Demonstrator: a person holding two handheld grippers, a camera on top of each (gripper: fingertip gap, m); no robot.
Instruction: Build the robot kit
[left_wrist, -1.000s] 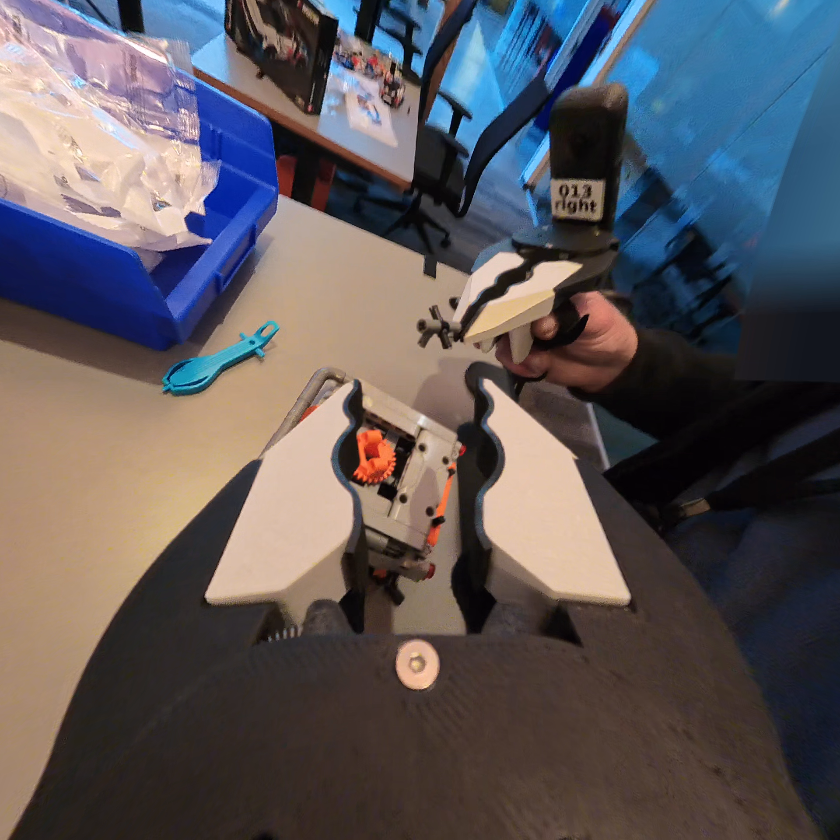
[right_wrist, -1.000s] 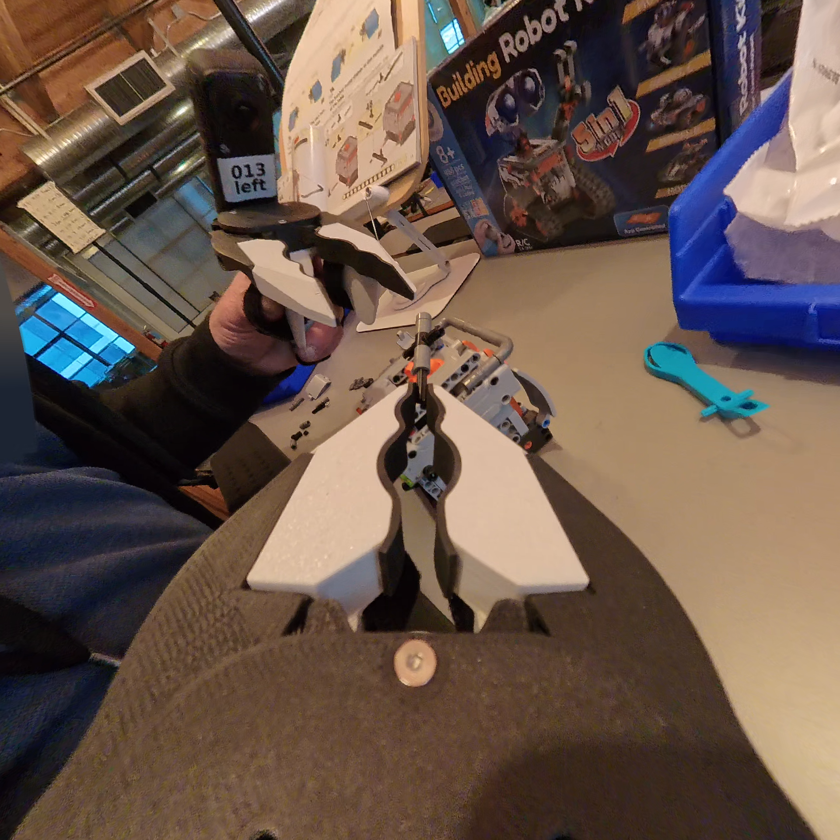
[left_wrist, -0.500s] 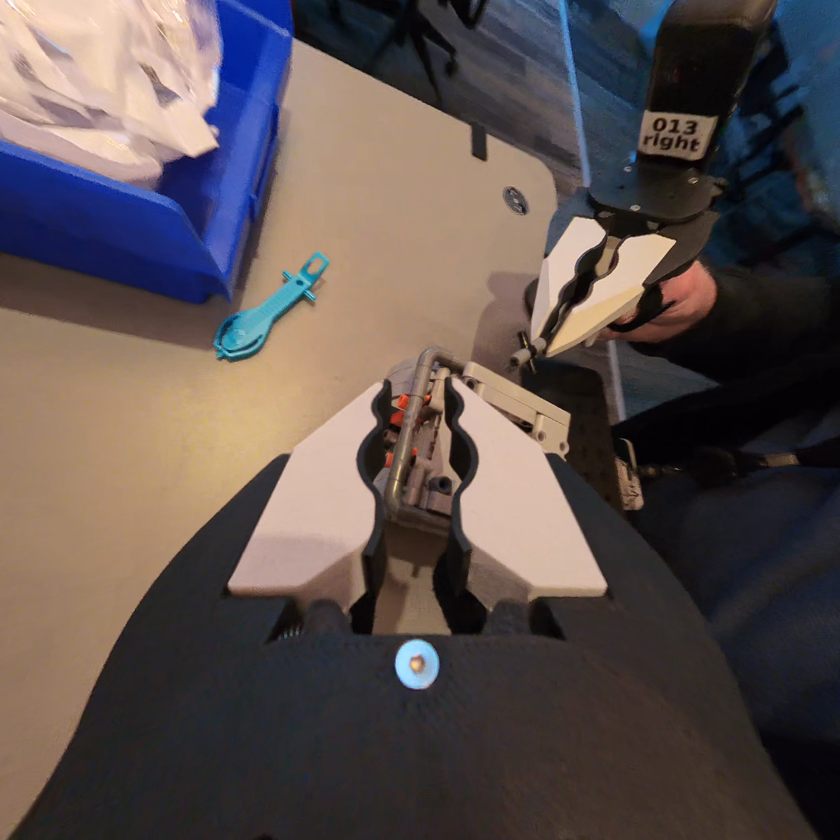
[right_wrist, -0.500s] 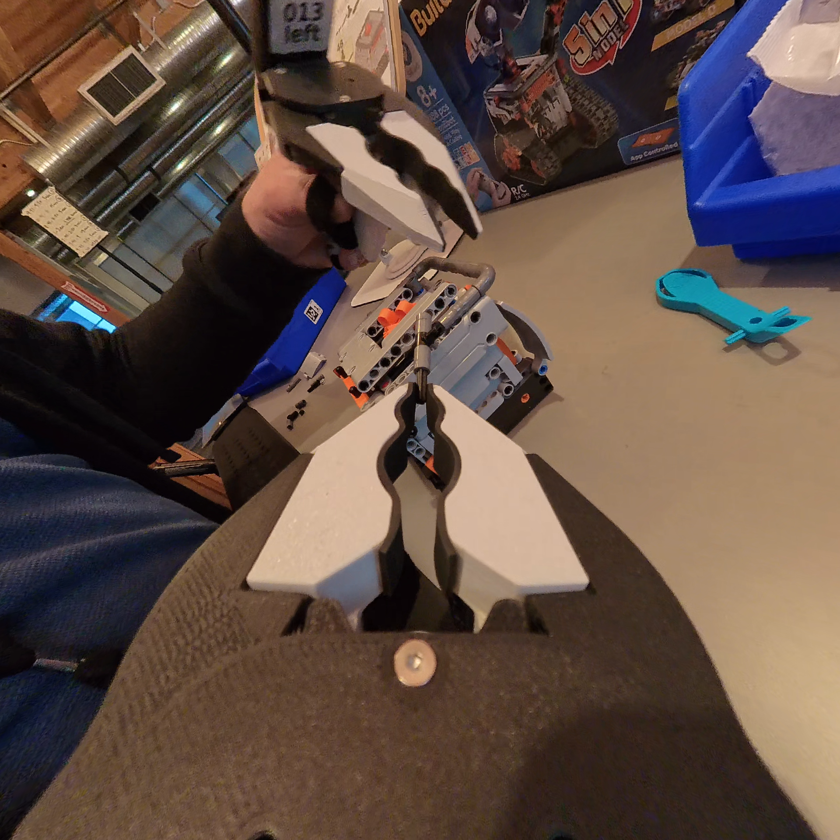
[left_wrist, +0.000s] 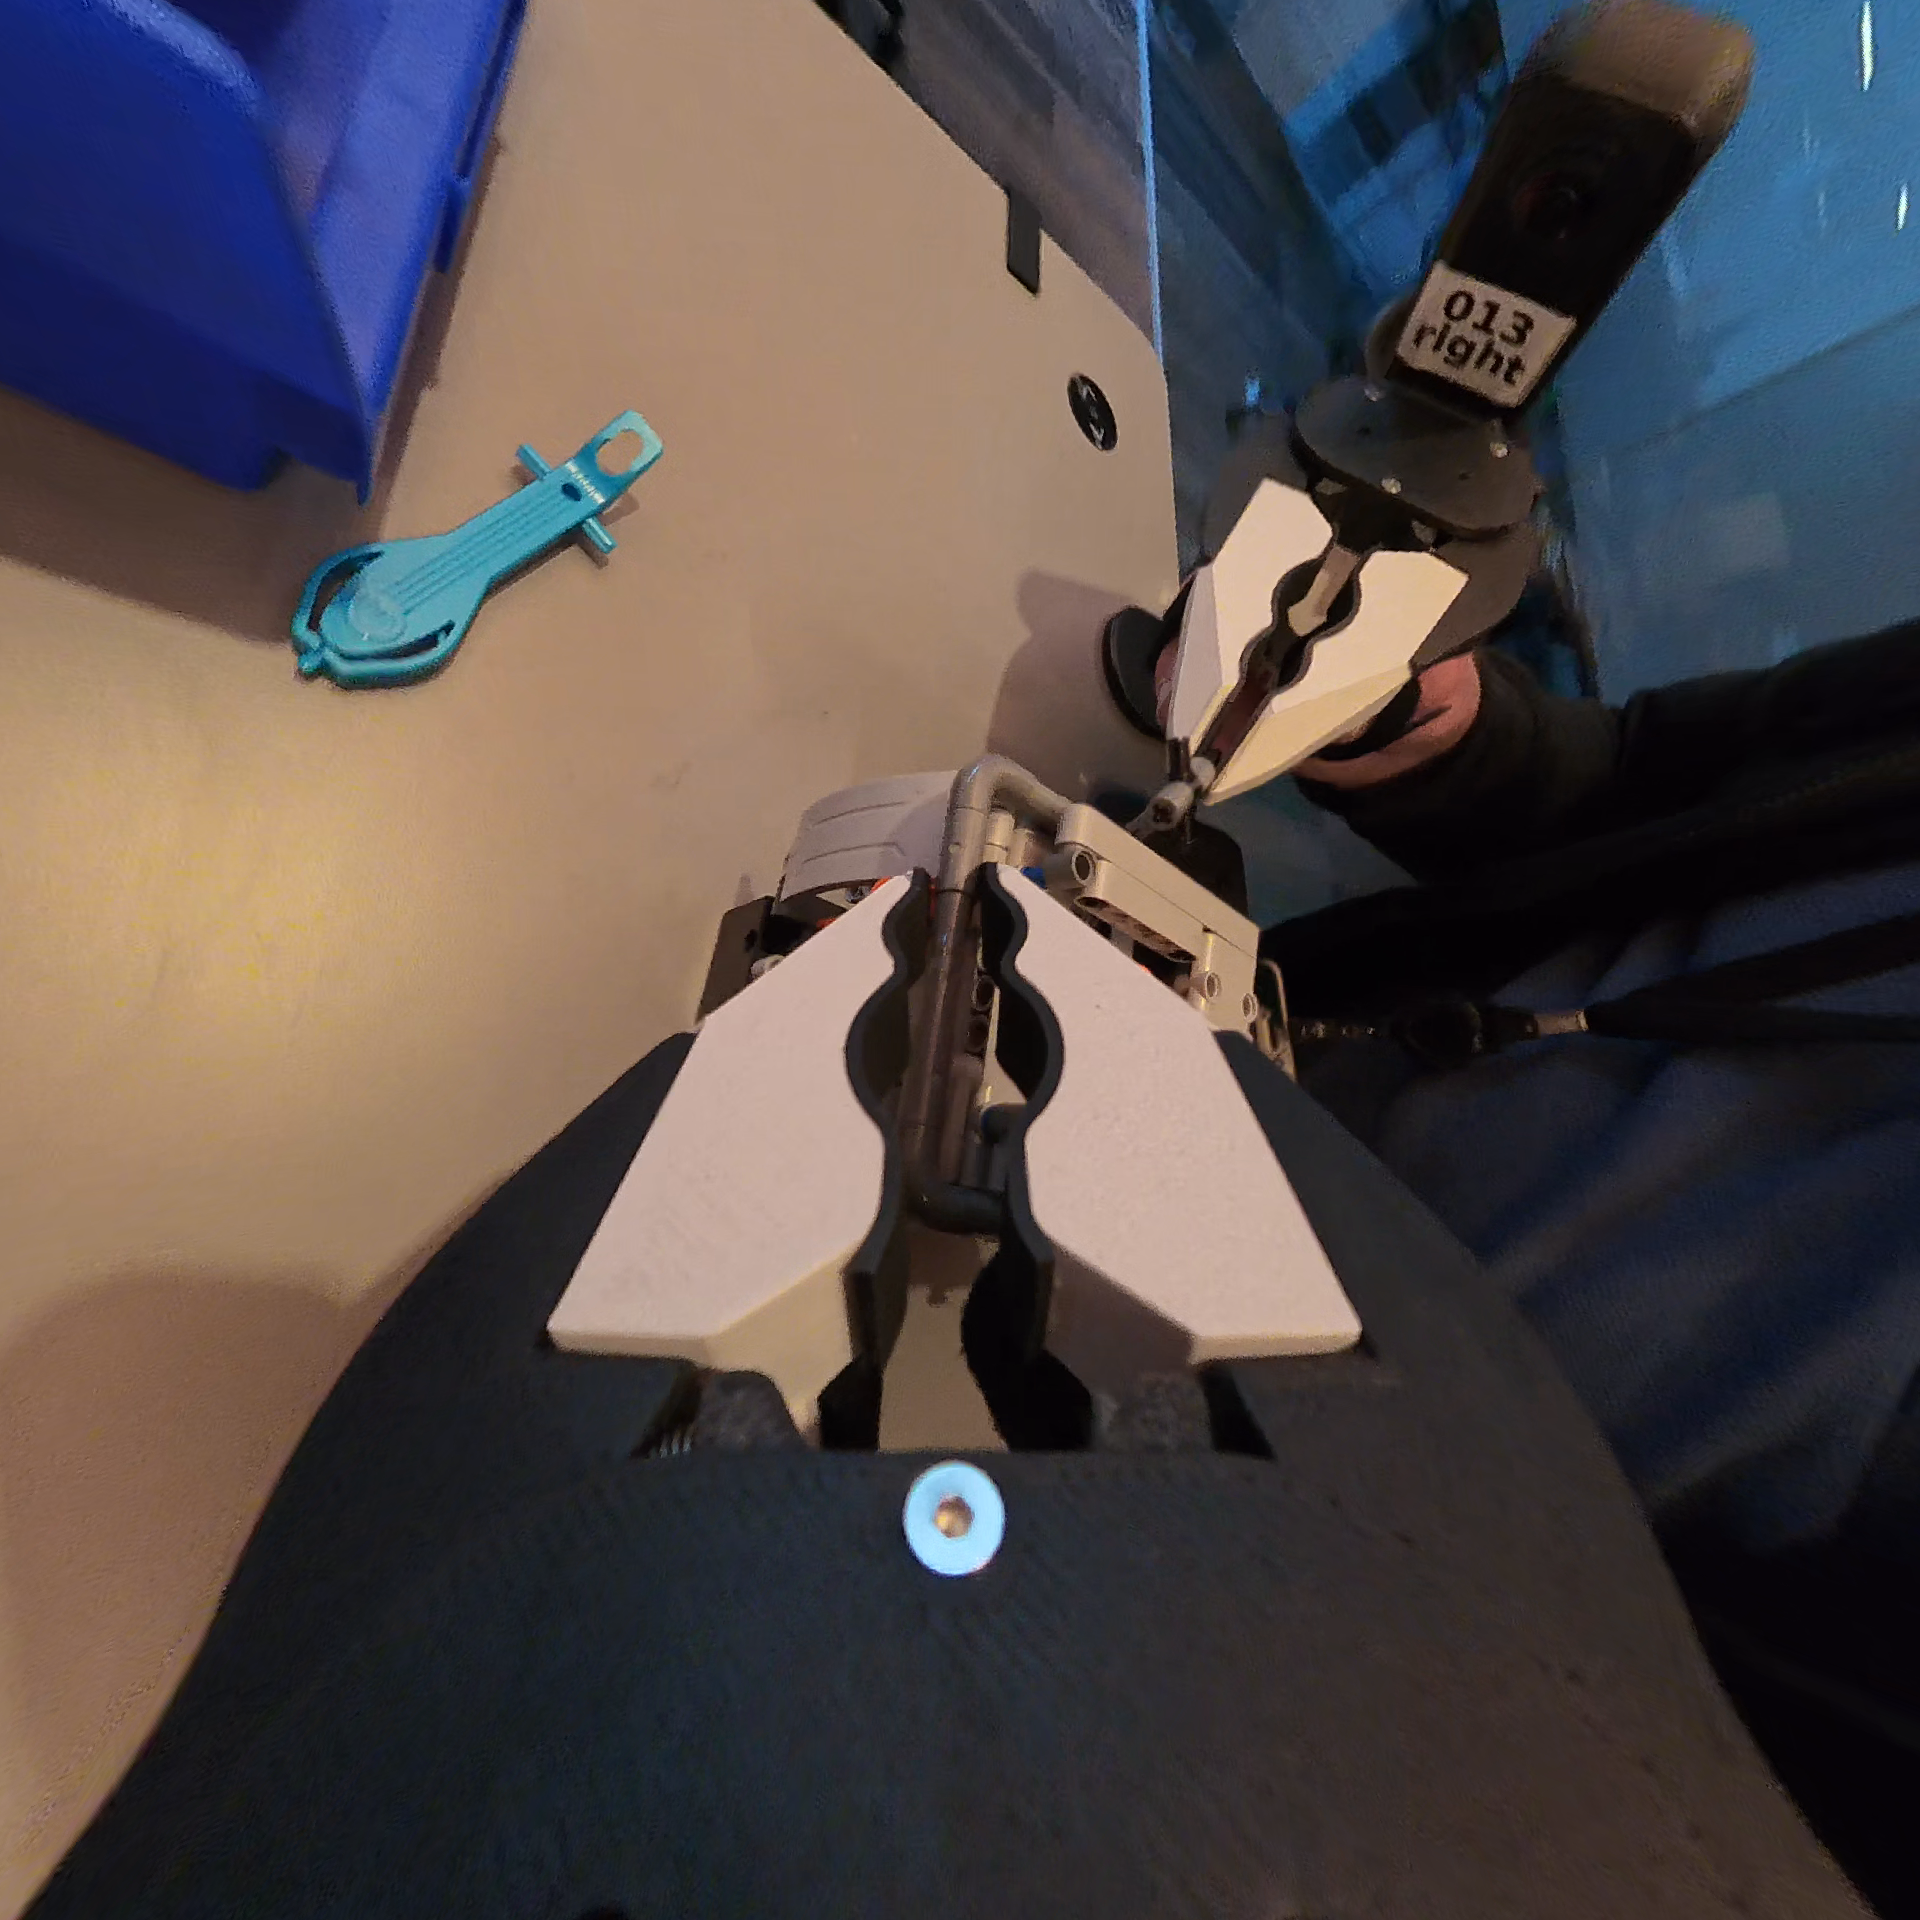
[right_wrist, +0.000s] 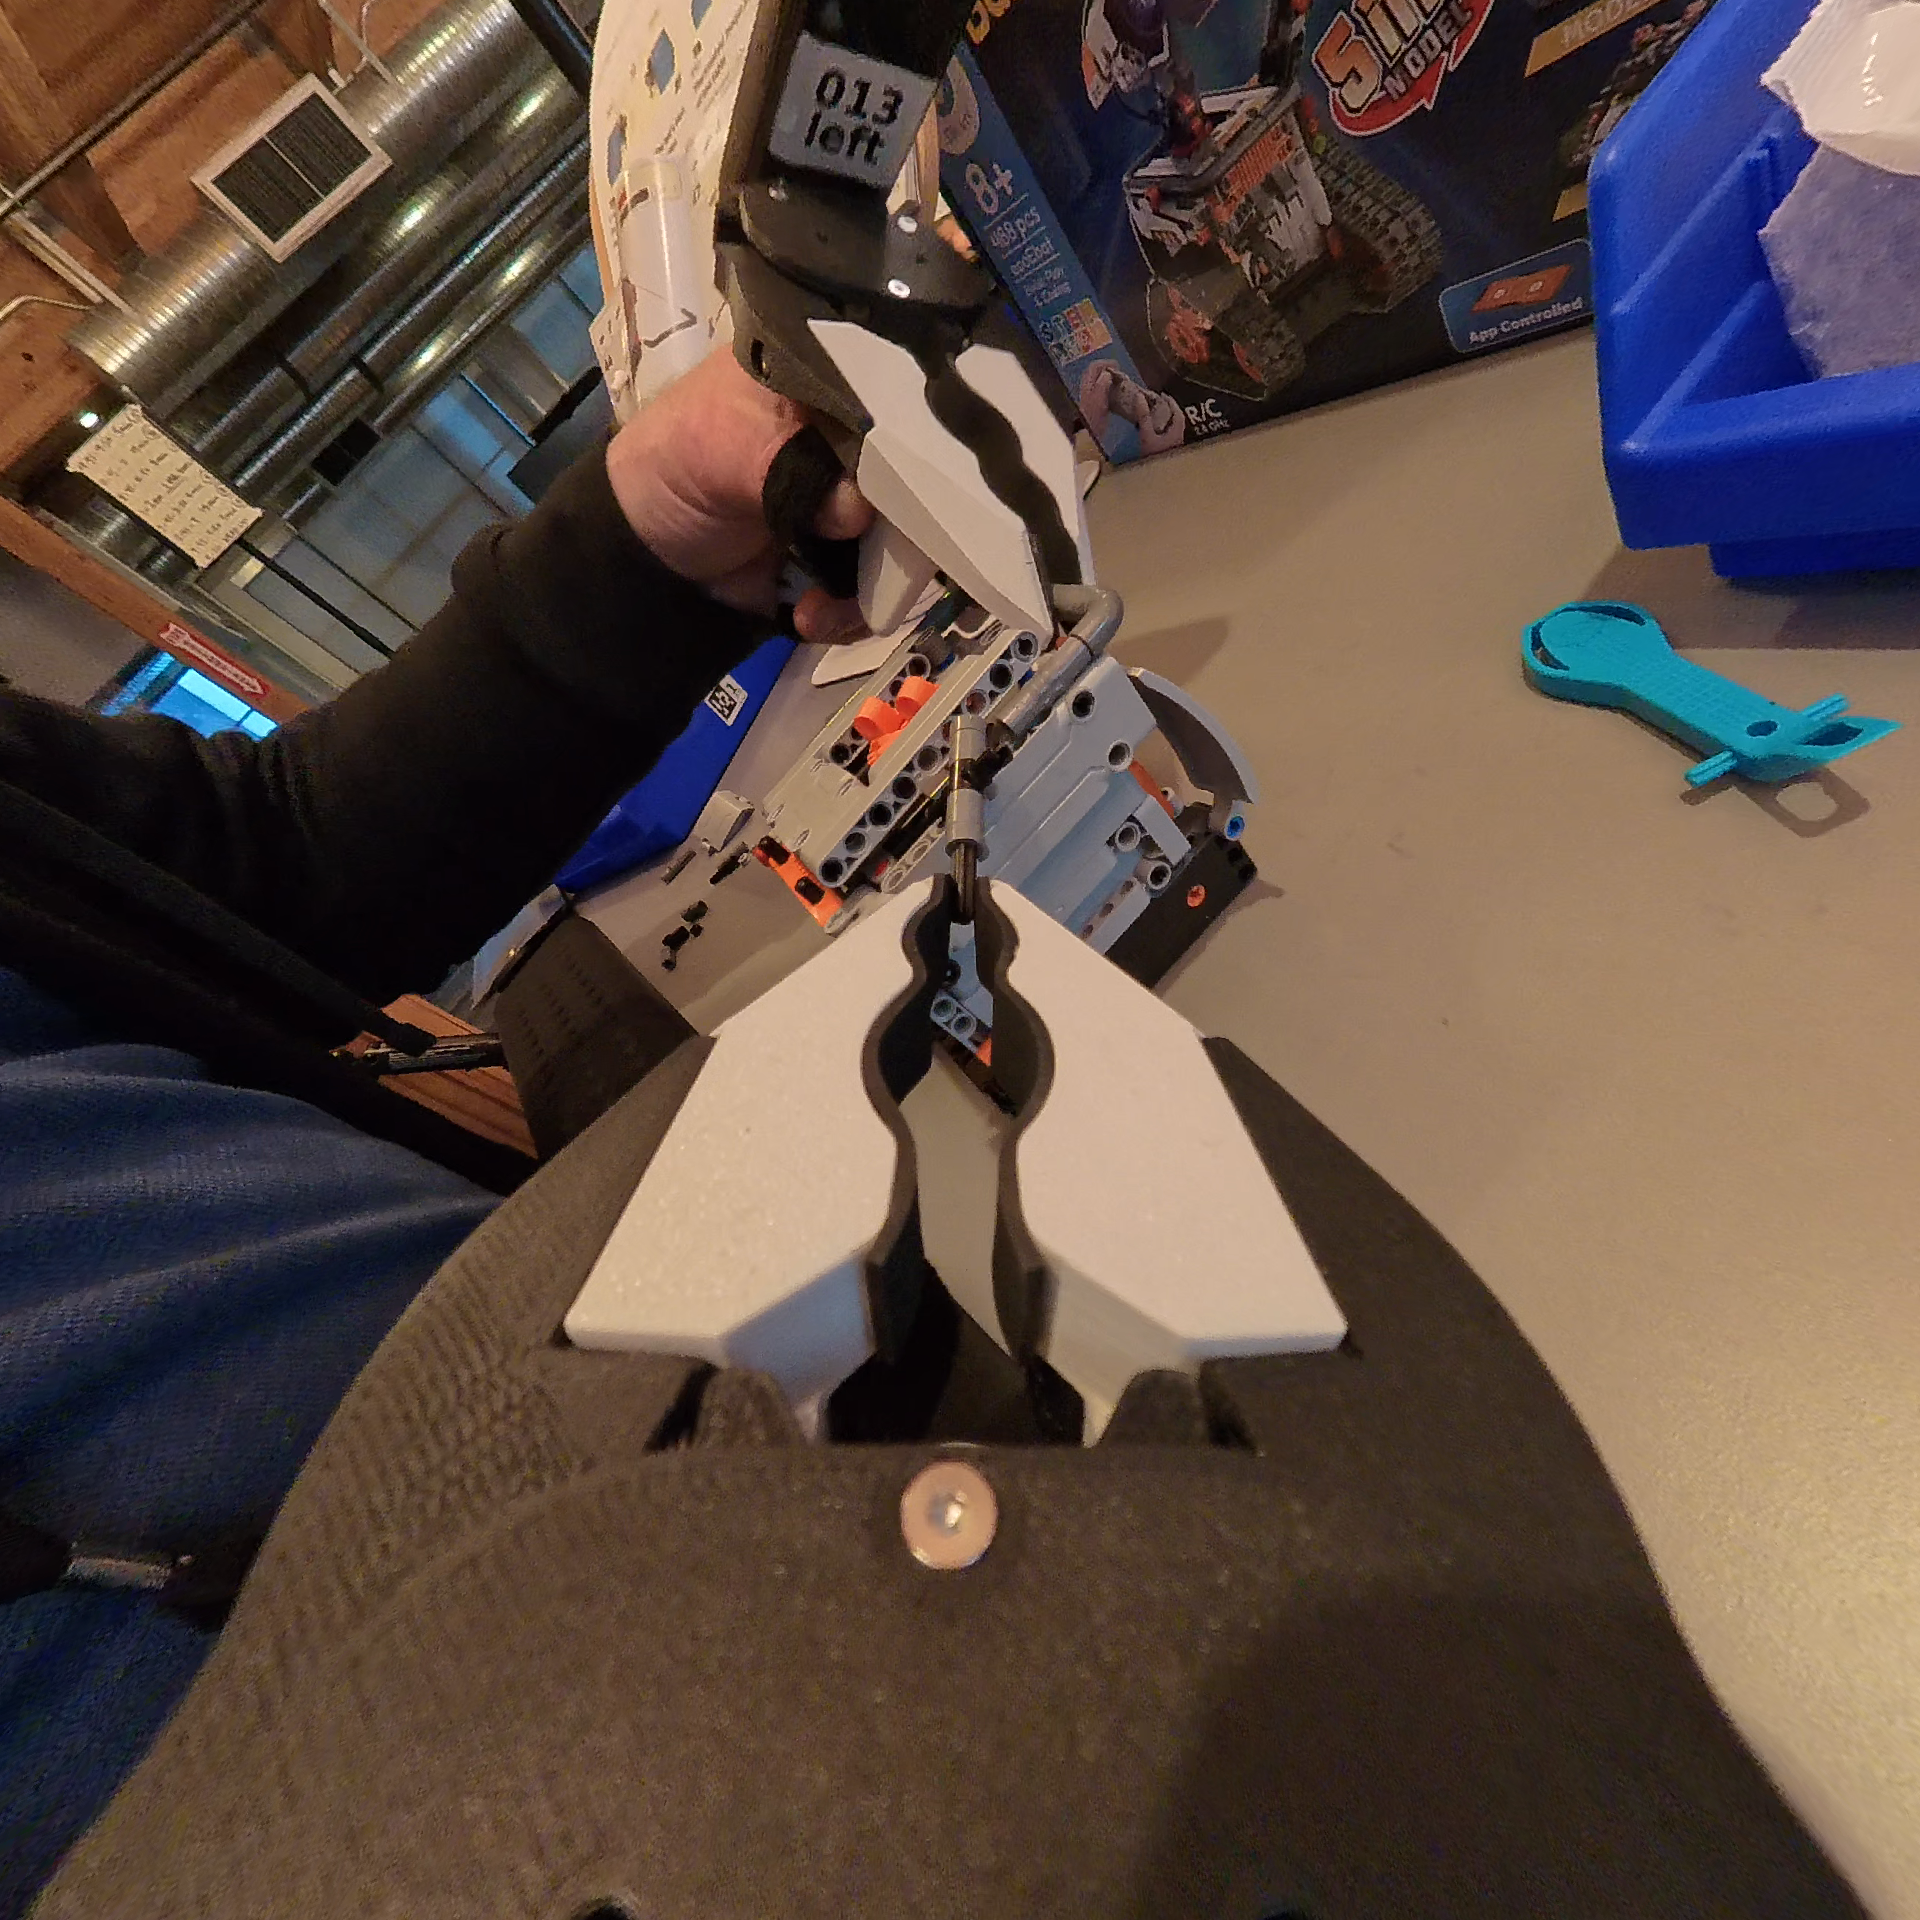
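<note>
On the grey table (left_wrist: 727, 416), the left gripper (left_wrist: 951, 894) pinches the brick model's (right_wrist: 1039, 790) bent pipe (left_wrist: 971, 821). The right gripper (right_wrist: 961, 894) pinches a thin rod (right_wrist: 961, 800) (its tip just beside the model).

The left claw (left_wrist: 951, 914) is clamped tight, tilted downward, a bare hand (right_wrist: 717, 488) gripping its handle. Opposite, the right claw (right_wrist: 961, 904) is pinched nearly closed, its tips angled toward the left one.

Looks like a workshop or maker space. Exposed ducts (right_wrist: 343, 260) upper left, blue parts bin (right_wrist: 1756, 343) far right, robot kit box (right_wrist: 1278, 208) up top.
</note>
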